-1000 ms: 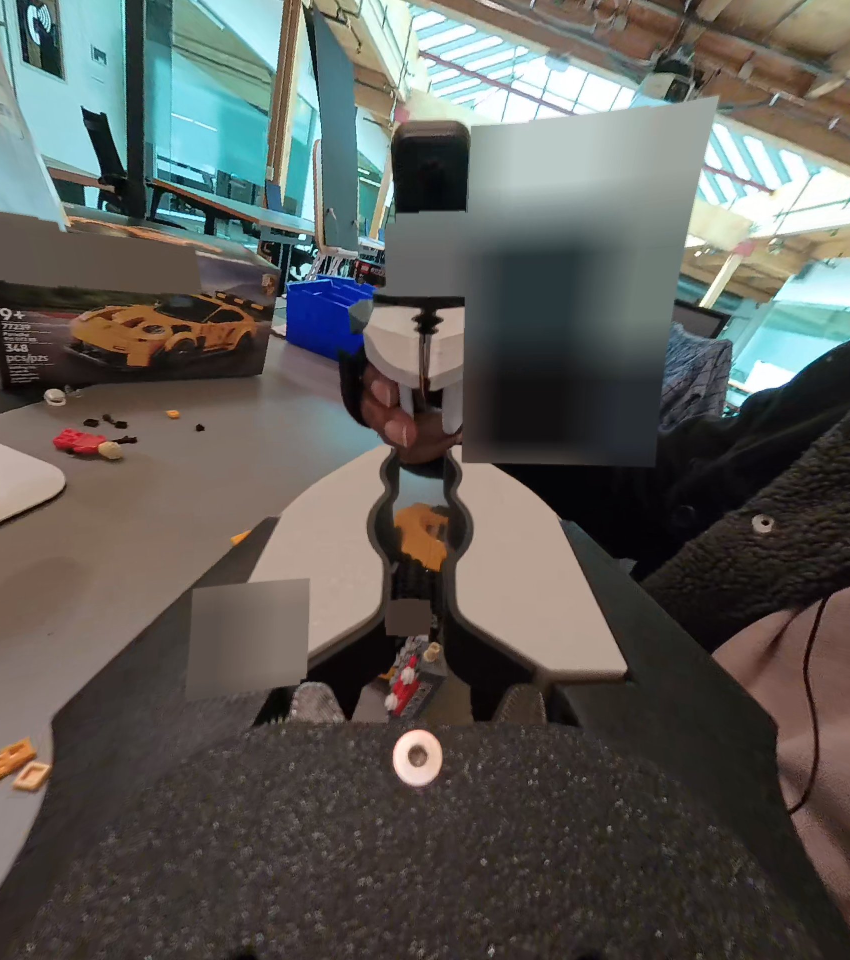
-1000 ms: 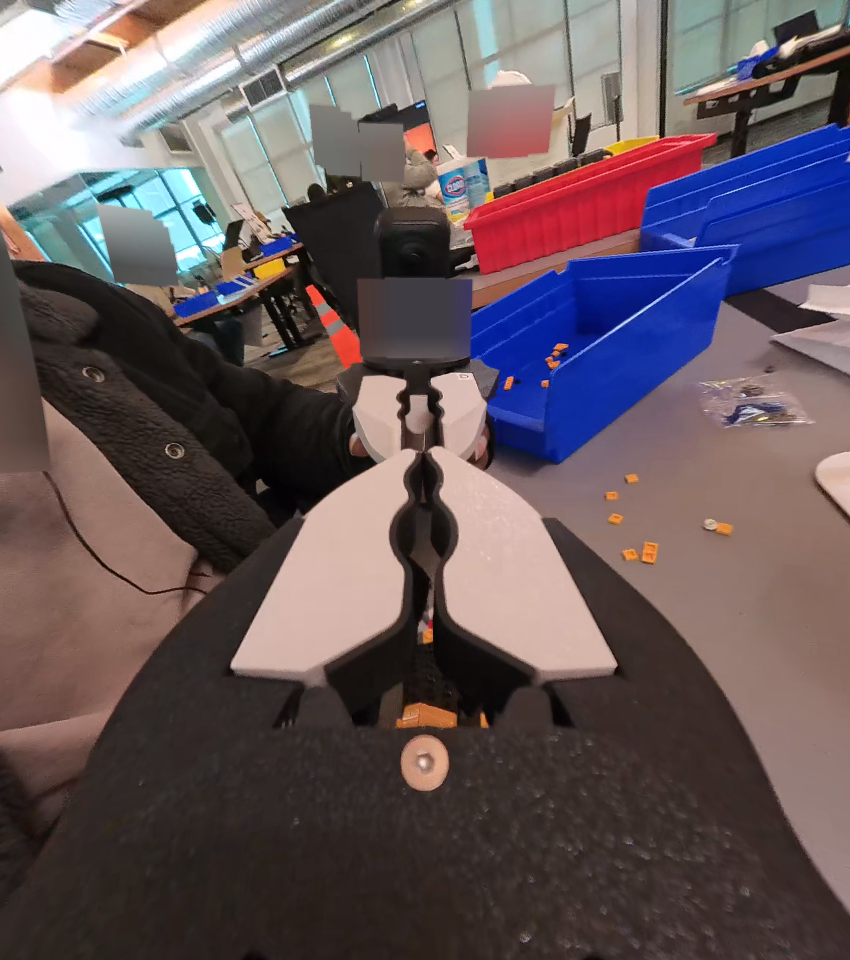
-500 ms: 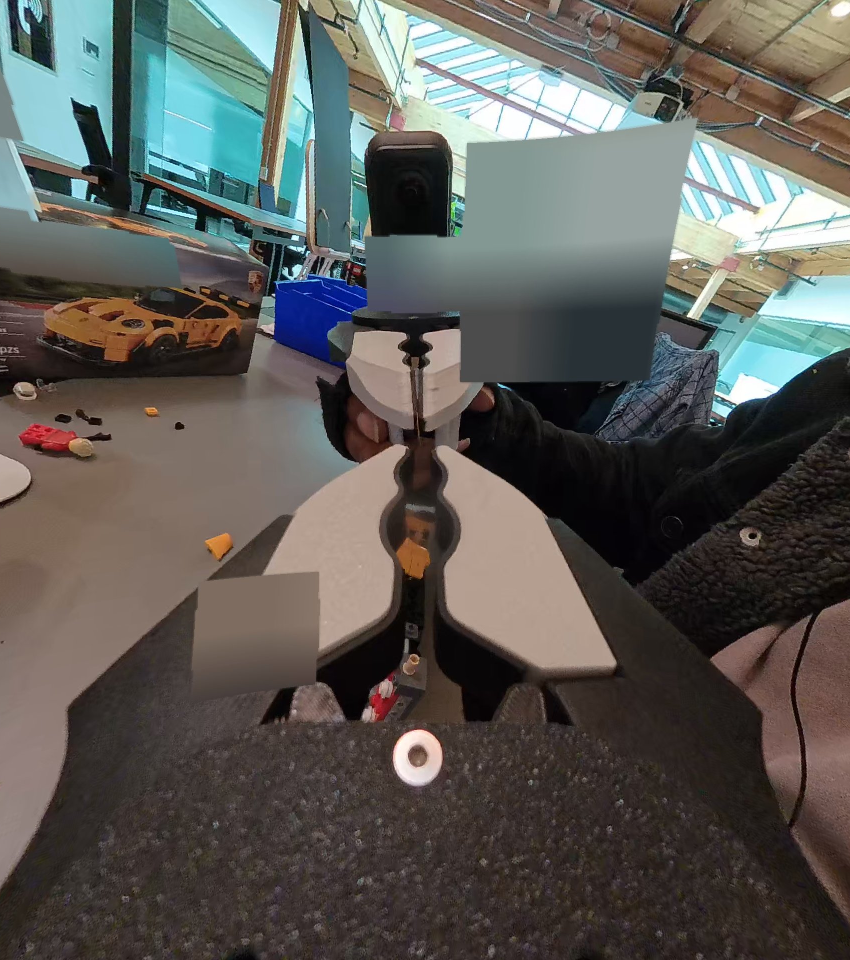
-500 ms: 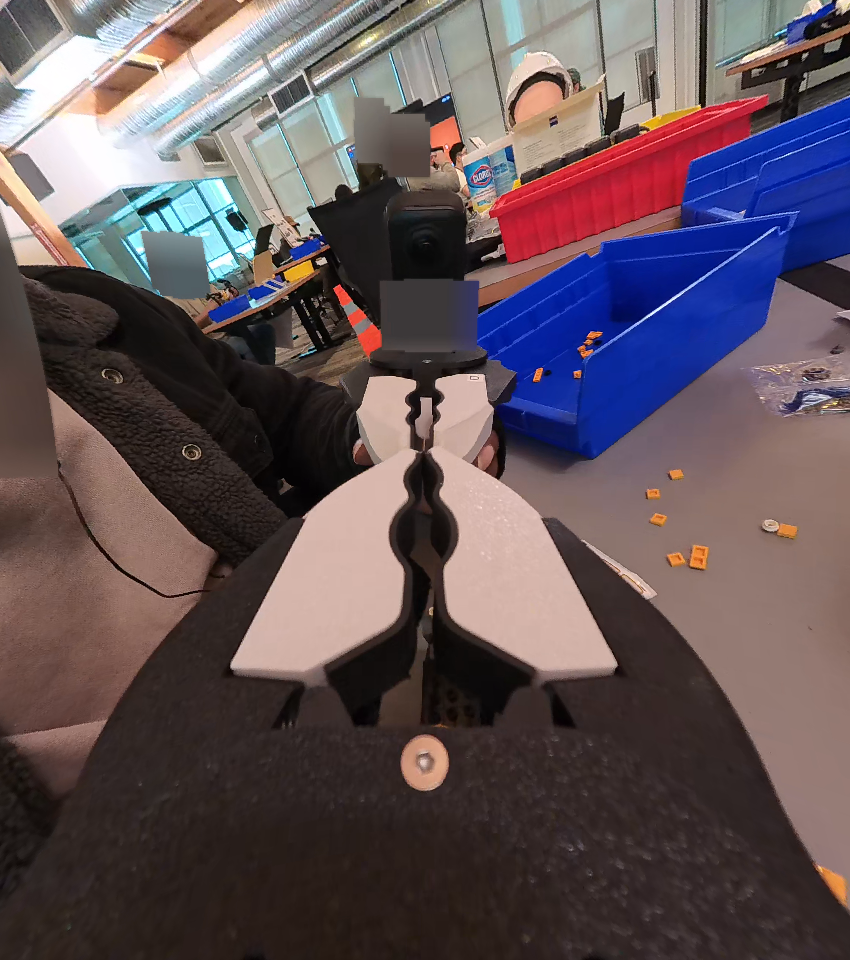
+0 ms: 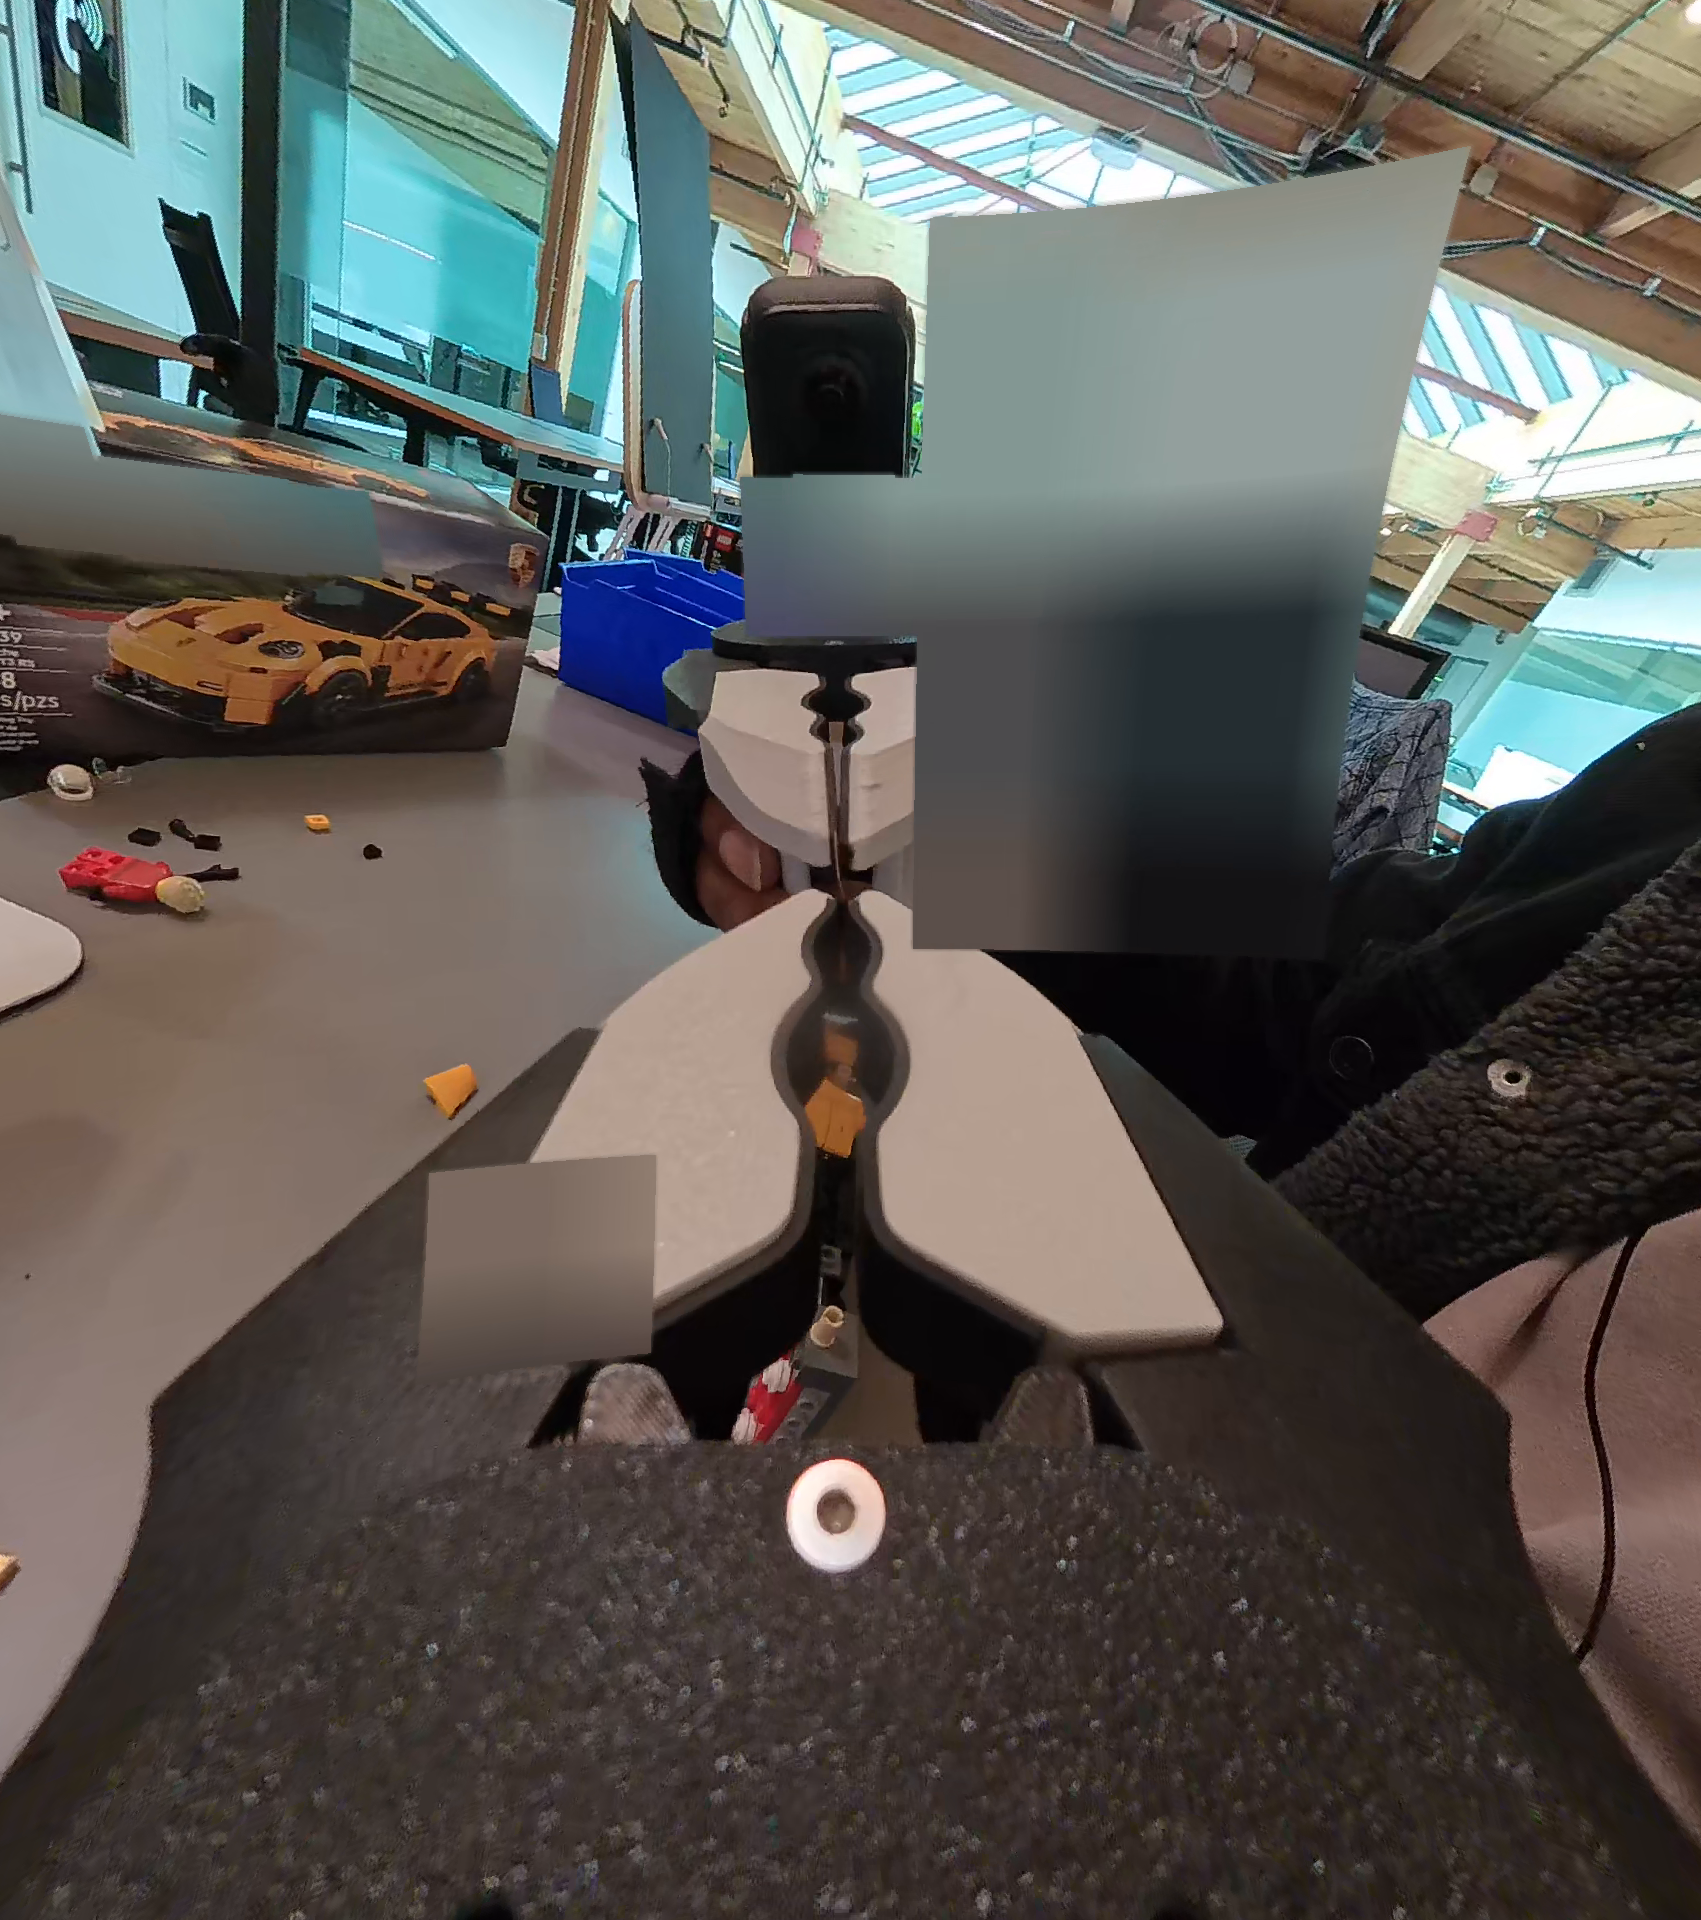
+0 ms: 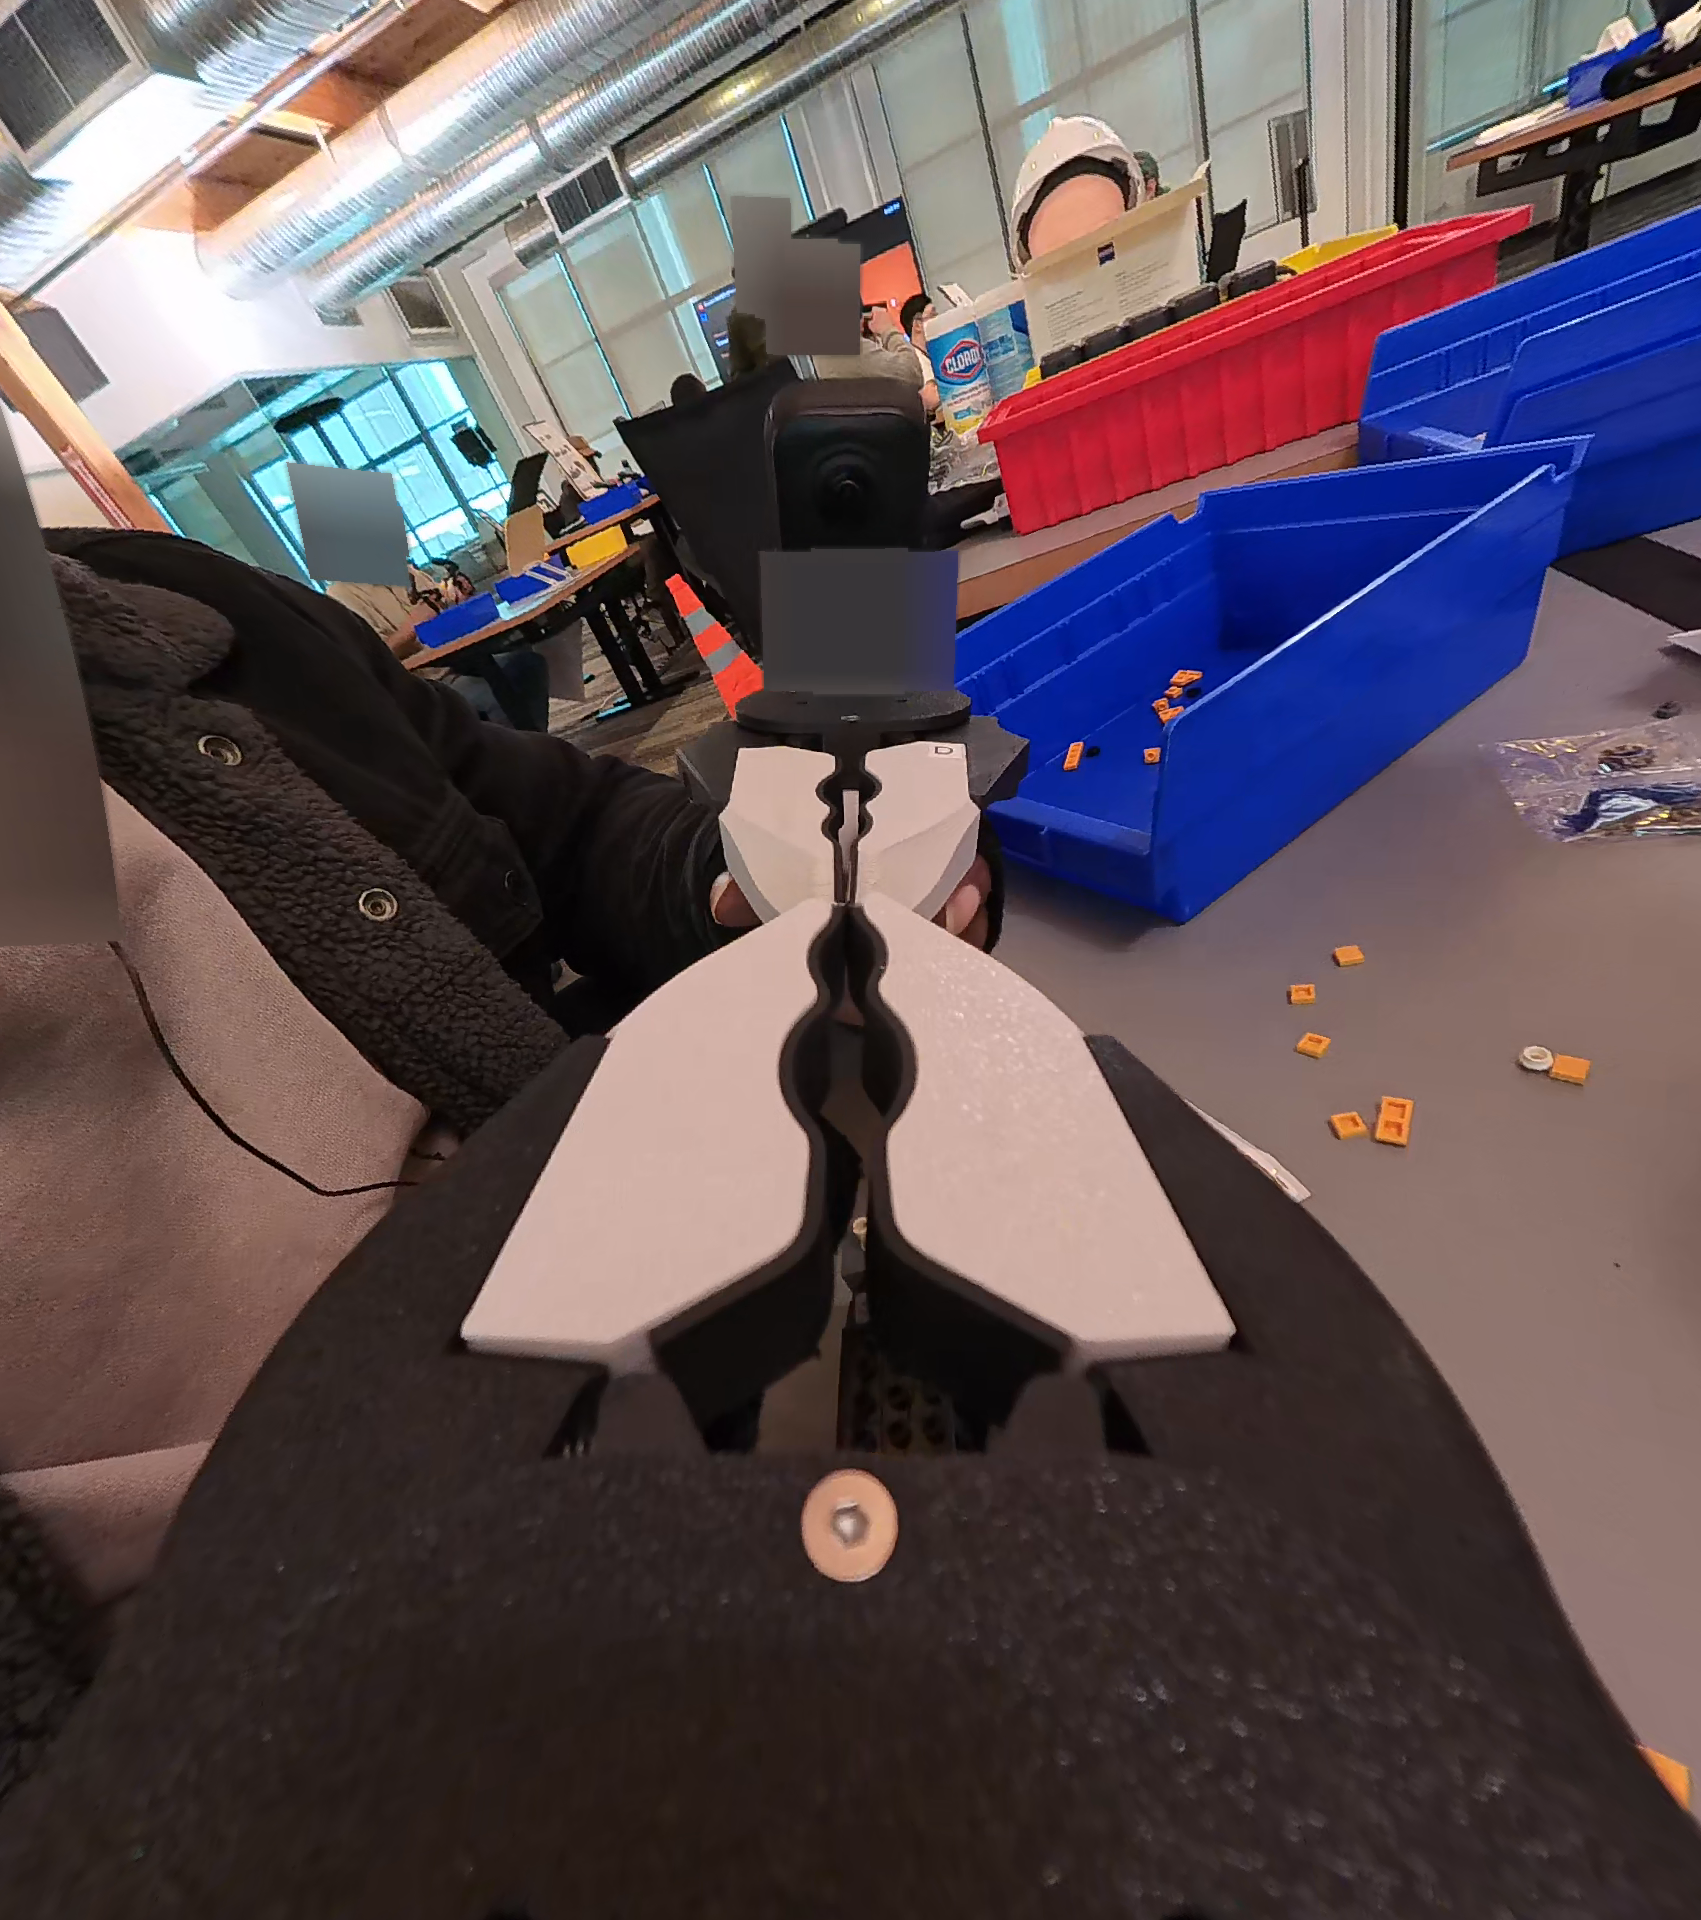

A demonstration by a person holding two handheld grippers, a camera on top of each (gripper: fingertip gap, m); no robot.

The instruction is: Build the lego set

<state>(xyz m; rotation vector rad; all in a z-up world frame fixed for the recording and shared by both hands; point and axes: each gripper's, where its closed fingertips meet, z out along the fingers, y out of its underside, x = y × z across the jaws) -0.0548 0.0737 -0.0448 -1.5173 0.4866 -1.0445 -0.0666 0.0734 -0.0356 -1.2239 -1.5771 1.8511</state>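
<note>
Two hand-held grippers meet tip to tip above a grey table [image 5: 254, 1018]. In the left wrist view, a dark cardboard box picturing a yellow car [image 5: 202, 644] stands at the far left edge. Loose red brick pieces [image 5: 113, 871] and an orange wedge brick [image 5: 451, 1089] lie on open table in front of it. At centre, the left gripper [image 5: 838, 906] has its jaws closed, tips together. Through the slot behind the tips shows a small build of orange, black, grey and red bricks [image 5: 833, 1112]; I cannot tell whether anything grips it. A dark fleece jacket [image 5: 1552, 1039] fills the right. In the right wrist view, the right gripper [image 6: 841, 909] is likewise closed. To its right are a blue plastic bin [image 6: 1293, 675] and scattered orange flat tiles [image 6: 1345, 1039].
</note>
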